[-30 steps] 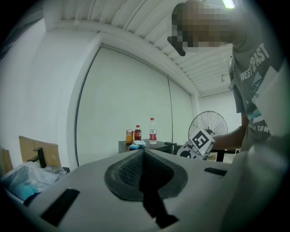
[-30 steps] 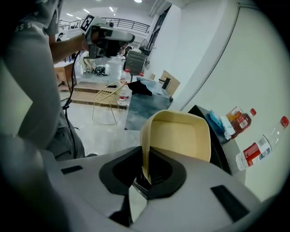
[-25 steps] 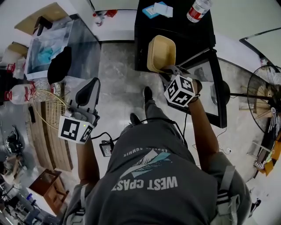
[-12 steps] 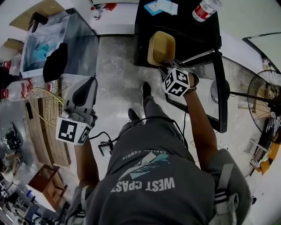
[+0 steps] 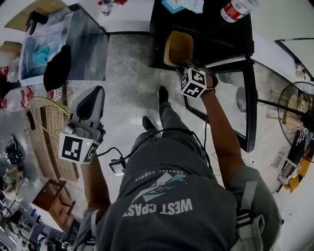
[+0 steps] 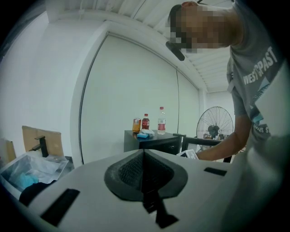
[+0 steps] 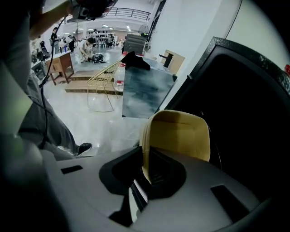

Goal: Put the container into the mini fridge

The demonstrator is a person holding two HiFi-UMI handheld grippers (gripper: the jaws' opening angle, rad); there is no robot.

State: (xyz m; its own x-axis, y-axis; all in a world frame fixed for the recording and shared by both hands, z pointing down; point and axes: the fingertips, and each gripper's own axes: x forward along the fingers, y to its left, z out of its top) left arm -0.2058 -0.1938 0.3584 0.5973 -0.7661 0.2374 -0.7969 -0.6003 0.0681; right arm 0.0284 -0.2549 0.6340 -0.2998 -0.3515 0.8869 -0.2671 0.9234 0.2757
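Observation:
A shallow yellow container (image 5: pixel 179 48) is held on edge at the dark opening of the black mini fridge (image 5: pixel 206 27). My right gripper (image 5: pixel 185 67) is shut on its rim. In the right gripper view the container (image 7: pixel 179 133) stands up from the right gripper (image 7: pixel 142 167), and the fridge's black inside (image 7: pixel 244 113) fills the right side. The fridge door (image 5: pixel 248 103) hangs open to the right. My left gripper (image 5: pixel 91 102) is held out over the floor on the left, shut and empty. In the left gripper view its pads (image 6: pixel 131 170) are pressed together, with the fridge (image 6: pixel 149 141) far off.
A red-labelled bottle (image 5: pixel 235 9) and a blue pack (image 5: pixel 176 5) lie on the fridge's top. A standing fan (image 5: pixel 297 110) is on the right. A glass-topped table (image 5: pixel 73 44) with a dark cloth, a wire basket (image 5: pixel 49 115) and wooden pallets are on the left. The person's shoes (image 5: pixel 163 93) are on the tiled floor.
The right gripper has carried the container farther toward the fridge opening. The left gripper has stayed shut, drifting only slightly in the view.

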